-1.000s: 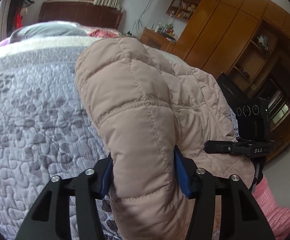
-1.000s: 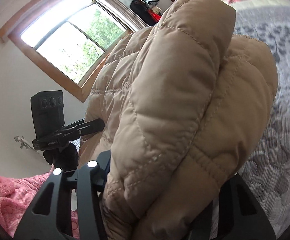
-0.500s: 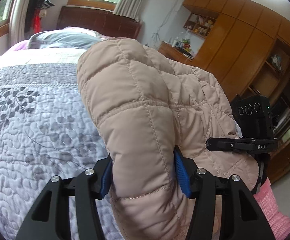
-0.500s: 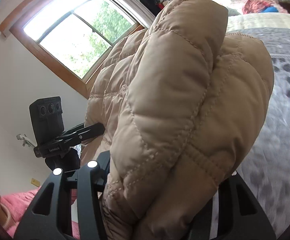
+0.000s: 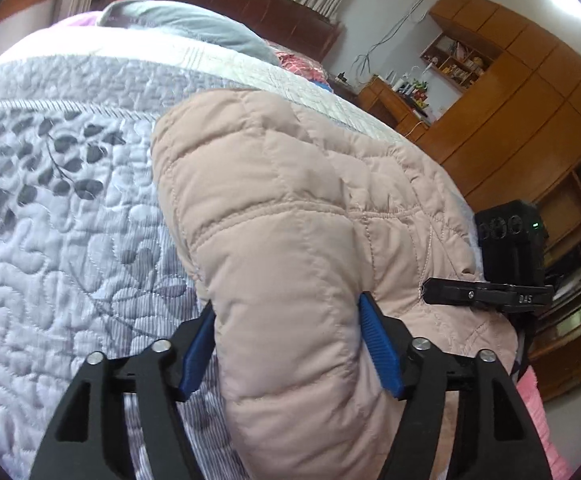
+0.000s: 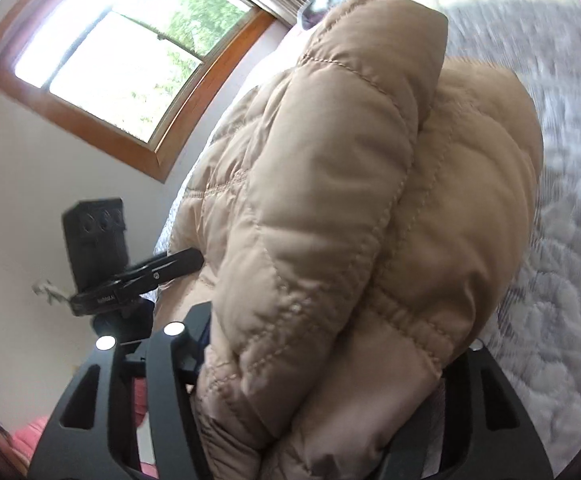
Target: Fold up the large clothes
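Observation:
A beige quilted puffer jacket (image 5: 290, 216) is bunched between both grippers, held up over a bed. My left gripper (image 5: 290, 344) is shut on a thick fold of it, the blue pads (image 5: 378, 344) pressed into both sides. In the right wrist view the same jacket (image 6: 350, 208) fills the middle, and my right gripper (image 6: 322, 380) is shut on a doubled fold that hides its right finger. Each view shows the other gripper's black body beside the jacket: the right one (image 5: 510, 264) and the left one (image 6: 98, 248).
A grey-white quilted bedspread (image 5: 58, 216) with a leaf pattern lies under the jacket. A grey pillow (image 5: 178, 24) and dark headboard (image 5: 258, 4) are at the far end. Wooden cabinets (image 5: 530, 120) stand on the right, a window (image 6: 122, 56) on the left. Pink fabric (image 5: 538, 420) is at the near edge.
Both grippers keep their hold on the jacket. The views have tilted down and towards the bed, so more bedspread shows. The right wrist view is blurred by motion.

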### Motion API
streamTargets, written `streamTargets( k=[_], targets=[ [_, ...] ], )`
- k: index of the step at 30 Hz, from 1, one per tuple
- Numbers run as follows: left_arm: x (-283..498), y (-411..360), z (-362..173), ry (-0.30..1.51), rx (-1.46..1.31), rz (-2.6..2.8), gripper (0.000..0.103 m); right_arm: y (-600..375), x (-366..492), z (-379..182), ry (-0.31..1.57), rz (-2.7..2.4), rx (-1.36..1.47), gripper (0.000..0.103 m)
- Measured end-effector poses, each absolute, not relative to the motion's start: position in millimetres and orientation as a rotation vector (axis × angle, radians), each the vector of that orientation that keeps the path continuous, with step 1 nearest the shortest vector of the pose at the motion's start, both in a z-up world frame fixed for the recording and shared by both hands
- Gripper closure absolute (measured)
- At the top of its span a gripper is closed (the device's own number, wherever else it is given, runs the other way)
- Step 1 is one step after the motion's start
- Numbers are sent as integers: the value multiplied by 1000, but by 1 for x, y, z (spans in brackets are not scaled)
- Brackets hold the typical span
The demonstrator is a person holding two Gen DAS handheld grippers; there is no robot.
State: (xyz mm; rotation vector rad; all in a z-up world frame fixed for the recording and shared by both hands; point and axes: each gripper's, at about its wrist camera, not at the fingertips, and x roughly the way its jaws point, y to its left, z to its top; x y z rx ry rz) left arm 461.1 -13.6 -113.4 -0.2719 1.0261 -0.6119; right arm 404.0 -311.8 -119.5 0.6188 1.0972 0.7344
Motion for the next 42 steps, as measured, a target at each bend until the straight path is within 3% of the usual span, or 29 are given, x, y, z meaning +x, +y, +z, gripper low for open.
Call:
streamTargets(
  k=[3,9,18,25,30,32,33,38,42],
  targets=[
    [460,-12,-113,1021,-275,-623,29,-327,394,-125,1108,725,654,34],
    [431,-2,-88,992,-200,-556,28,-361,339,-87,1071,586,540,27],
    [352,9,-68,904,-76,-485,27,-389,226,-60,993,460,413,27],
    [354,1,-101,936,4,-426,24,-382,208,-104,1100,334,435,27],
    [340,5,-80,940,21,-355,25,-365,182,-68,1049,222,325,28],
    [327,5,-67,920,48,-309,24,-356,166,-51,1027,168,273,20],
    [320,5,-60,912,57,-290,22,-350,151,-40,1009,136,243,10],
    [277,4,-35,852,72,-226,9,-313,114,-11,944,32,172,6],
    [248,1,-23,824,94,-203,7,-280,96,-2,911,-40,154,5]
  ],
)
